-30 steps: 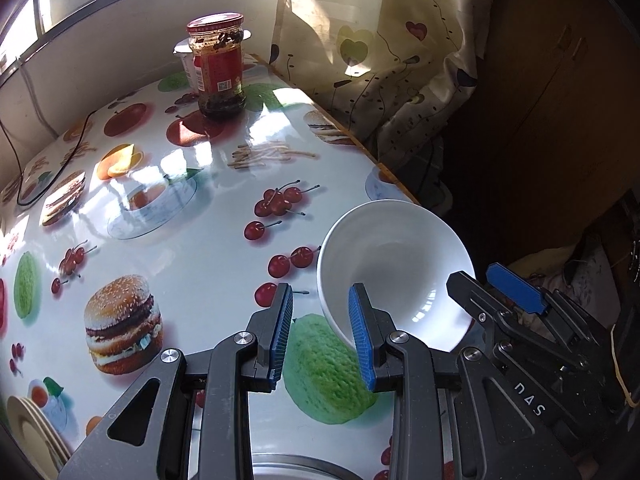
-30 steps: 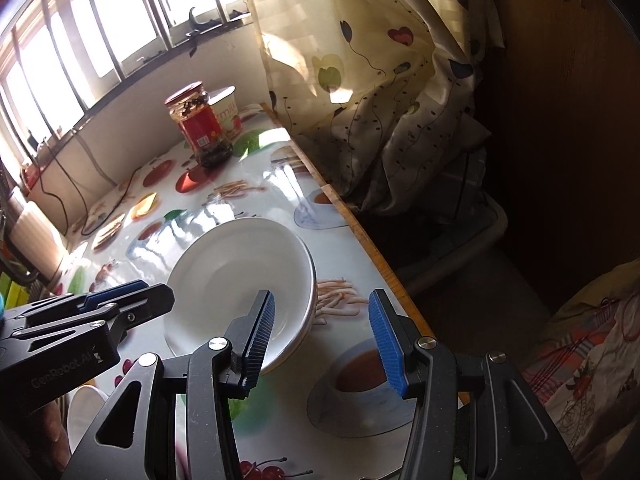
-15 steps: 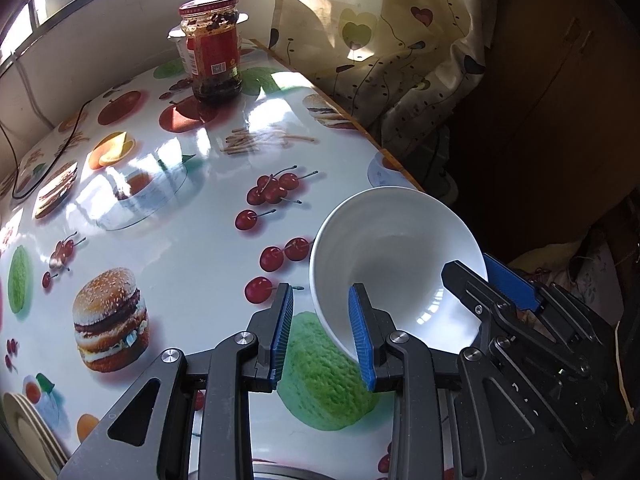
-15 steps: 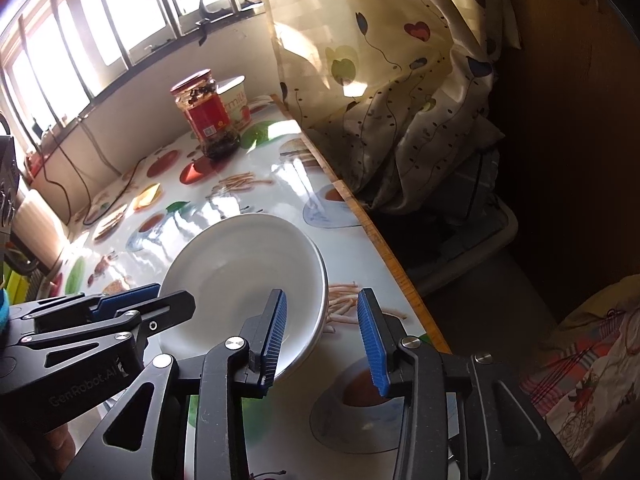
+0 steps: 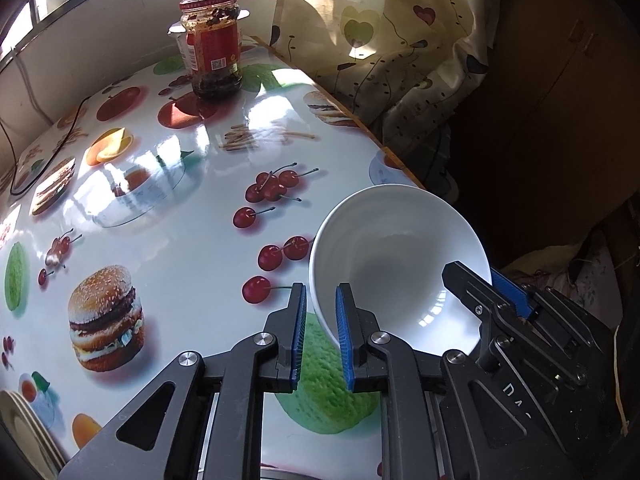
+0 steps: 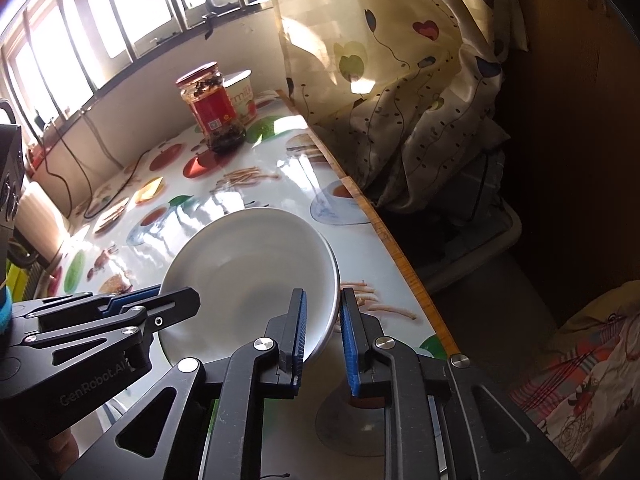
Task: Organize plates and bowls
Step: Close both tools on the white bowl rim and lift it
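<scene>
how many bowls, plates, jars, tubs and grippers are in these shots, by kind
white bowl: 1
plates, stacked at the table's near left edge: at least 3 rims show, the rest cut off
glass jar with red label: 1
white tub behind the jar: 1
grippers: 2, left gripper and right gripper
total: at least 8

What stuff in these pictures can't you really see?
- Stacked plates, left wrist view: cut off by the frame corner.
- White cup behind the red-label jar, right wrist view: half hidden.
- White bowl near rim: covered by the right gripper and left gripper.
</scene>
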Motion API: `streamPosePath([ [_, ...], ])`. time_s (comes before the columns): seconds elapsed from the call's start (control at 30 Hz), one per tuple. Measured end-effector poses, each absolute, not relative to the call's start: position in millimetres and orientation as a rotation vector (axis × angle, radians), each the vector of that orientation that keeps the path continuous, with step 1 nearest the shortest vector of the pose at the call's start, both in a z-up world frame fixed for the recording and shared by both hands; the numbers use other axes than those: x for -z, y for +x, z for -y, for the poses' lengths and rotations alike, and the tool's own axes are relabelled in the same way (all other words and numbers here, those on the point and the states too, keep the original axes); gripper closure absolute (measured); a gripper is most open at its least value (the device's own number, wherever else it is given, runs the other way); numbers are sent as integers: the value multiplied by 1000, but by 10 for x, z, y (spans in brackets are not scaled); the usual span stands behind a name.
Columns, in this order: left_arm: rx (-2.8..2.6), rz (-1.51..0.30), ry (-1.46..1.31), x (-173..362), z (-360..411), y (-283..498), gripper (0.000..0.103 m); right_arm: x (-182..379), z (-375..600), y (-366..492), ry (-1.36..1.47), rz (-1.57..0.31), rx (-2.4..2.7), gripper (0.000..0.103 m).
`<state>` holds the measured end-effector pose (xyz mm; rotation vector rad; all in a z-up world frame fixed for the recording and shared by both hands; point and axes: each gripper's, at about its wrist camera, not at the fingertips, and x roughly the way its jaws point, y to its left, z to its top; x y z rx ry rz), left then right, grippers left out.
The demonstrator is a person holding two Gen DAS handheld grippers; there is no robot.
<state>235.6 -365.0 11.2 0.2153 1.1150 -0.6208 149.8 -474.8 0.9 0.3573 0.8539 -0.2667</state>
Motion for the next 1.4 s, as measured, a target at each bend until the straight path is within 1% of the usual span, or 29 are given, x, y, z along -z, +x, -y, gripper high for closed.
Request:
streamPosePath([
  [0.1, 623, -1113, 216, -112, 3652, 2351, 89, -12, 4738, 1493, 356, -853, 270, 86],
  [0.9, 618, -1114, 205, -119, 3636, 2358, 91, -14, 4737, 1496, 356, -853, 270, 86],
  [1.2, 614, -1099, 188, -165, 3564, 2352, 91, -56, 4740, 1474, 351, -847, 269, 90],
  [1.4, 613, -1086, 183, -214, 3508, 2317, 91, -97, 4672, 1452, 345, -838, 268, 90],
])
